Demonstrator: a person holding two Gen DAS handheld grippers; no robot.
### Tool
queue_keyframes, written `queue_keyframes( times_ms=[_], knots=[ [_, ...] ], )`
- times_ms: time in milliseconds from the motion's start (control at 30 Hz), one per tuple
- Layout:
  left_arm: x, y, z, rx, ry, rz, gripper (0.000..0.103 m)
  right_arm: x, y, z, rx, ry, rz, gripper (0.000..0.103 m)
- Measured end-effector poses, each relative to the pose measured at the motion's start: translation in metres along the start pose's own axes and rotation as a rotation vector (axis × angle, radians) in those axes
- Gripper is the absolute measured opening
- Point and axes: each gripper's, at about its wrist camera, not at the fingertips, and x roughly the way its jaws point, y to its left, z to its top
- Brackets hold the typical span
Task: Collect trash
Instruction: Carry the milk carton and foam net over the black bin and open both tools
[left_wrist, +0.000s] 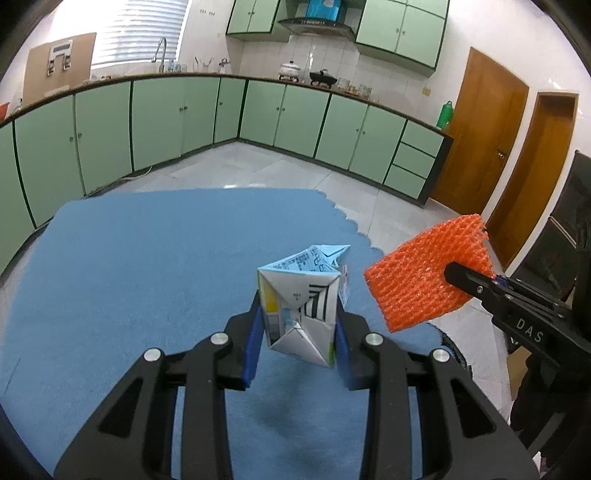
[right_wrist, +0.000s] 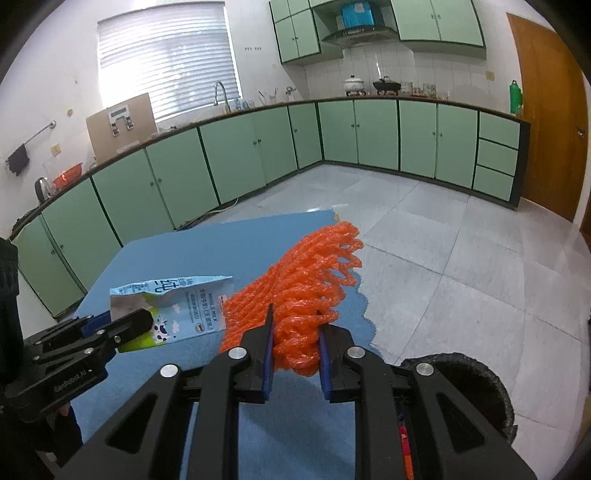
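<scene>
Two pieces of trash are already off the table, one in each gripper. The left gripper (left_wrist: 299, 332) is closed on a flattened milk carton (left_wrist: 301, 295), its blue pads pressing the folded base from both sides. The carton looks light and empty, and its creased card is stiff enough to stand up from the jaws. Its coated skin may be slick, so the folded base, where layers double up, seems the safer place to pinch than the torn top.

The right gripper (right_wrist: 295, 356) is clamped nearly shut on an orange foam net (right_wrist: 295, 288), squeezing one end into a tight bunch while the rest fans out ahead. That net appears very light, soft and springy; it crushes easily and should not slip, though loose loops could snag on a finger at release.

Both items hang above the blue cloth (left_wrist: 147, 258) covering the table, well apart from each other. A black bin (right_wrist: 484, 380) sits low at the right, just beside the table's edge and below the right gripper; its rim is only partly in view. Nothing seems to stand between the net and the bin. The carton would likely have to cross past the right gripper to get there.
</scene>
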Motion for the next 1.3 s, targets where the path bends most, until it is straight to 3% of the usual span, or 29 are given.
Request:
queue_keyframes(
  times_ms=[400,867,1300],
  knots=[
    [-0.016,-0.056,0.004,0.070,-0.030,-0.062,0.032,-0.053,-0.026,-0.001,0.015,-0.055,-0.064,0.019],
    [-0.013,-0.154,-0.010,0.178,-0.031,-0.199,0.032,-0.116,-0.096,-0.021,0.090,-0.103,-0.205,0.019],
    [0.020,-0.236,-0.037,0.251,0.017,-0.295,0.032,-0.144,-0.165,-0.056,0.168,-0.090,-0.349,0.019]
  ],
)
